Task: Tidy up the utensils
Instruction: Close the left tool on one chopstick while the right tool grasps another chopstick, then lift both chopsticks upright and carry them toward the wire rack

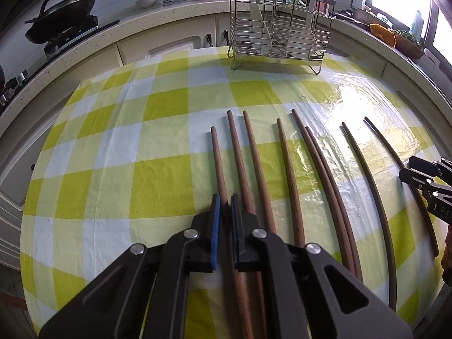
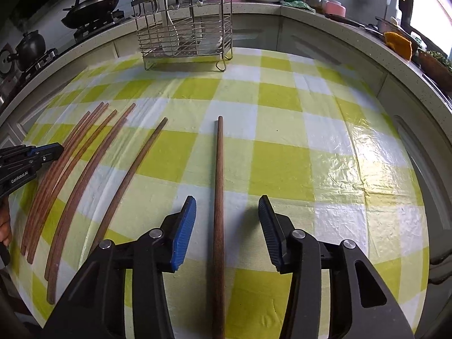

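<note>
Left wrist view: the left hand-held gripper (image 1: 225, 199) is nearly closed around the leftmost wooden chopstick (image 1: 217, 158) in a row lying on the checked tabletop (image 1: 113, 169); a wire utensil rack (image 1: 279, 25) stands at the far edge.

Right wrist view: the right hand-held gripper (image 2: 227, 206) gapes wide, straddling a lone chopstick (image 2: 218, 183) lying apart from the others.

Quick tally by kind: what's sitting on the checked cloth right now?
chopsticks: 8, all brown wood, lying side by side
wire rack: 1, at the far edge
Total: 9
</note>
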Demonstrator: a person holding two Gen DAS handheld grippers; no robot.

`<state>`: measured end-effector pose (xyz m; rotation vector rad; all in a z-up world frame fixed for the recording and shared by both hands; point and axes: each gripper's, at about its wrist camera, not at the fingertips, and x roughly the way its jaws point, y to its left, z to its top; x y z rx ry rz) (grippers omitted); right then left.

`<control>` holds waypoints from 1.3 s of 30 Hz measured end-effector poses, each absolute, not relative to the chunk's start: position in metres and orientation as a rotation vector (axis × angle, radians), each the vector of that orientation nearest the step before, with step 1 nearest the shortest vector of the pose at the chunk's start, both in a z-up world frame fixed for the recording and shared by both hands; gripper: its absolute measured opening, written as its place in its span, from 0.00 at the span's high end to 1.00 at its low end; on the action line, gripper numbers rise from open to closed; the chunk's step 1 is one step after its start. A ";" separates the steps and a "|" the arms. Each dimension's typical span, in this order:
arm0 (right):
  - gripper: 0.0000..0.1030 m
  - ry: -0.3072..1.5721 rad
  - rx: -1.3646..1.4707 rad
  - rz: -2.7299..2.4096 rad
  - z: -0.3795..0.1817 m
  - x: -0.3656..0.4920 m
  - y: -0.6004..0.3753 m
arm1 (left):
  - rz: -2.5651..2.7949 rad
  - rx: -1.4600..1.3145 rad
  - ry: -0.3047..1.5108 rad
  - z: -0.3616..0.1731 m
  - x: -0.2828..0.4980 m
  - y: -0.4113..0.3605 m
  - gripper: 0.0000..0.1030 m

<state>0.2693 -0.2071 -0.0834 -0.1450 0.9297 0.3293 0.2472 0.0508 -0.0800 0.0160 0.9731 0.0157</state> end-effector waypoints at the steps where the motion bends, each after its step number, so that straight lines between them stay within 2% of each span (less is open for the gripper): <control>1: 0.63 0.929 -0.145 0.334 -0.083 0.269 -0.207 | 0.013 0.009 0.974 -0.080 0.247 0.051 0.93; 3: 0.76 0.926 -0.153 0.346 -0.083 0.267 -0.204 | 0.002 -0.011 0.975 -0.080 0.247 0.053 0.94; 7: 0.91 0.920 -0.156 0.361 -0.082 0.265 -0.200 | 0.000 -0.030 0.969 -0.078 0.244 0.055 0.94; 14: 0.92 0.900 -0.090 0.374 -0.076 0.266 -0.206 | -0.015 -0.066 0.929 -0.063 0.239 0.060 0.94; 29: 0.92 0.778 -0.038 0.397 -0.019 0.258 -0.212 | -0.030 -0.105 0.806 -0.020 0.228 0.062 0.94; 39: 0.92 0.778 -0.052 0.402 -0.019 0.255 -0.206 | -0.035 -0.110 0.800 -0.019 0.227 0.065 0.94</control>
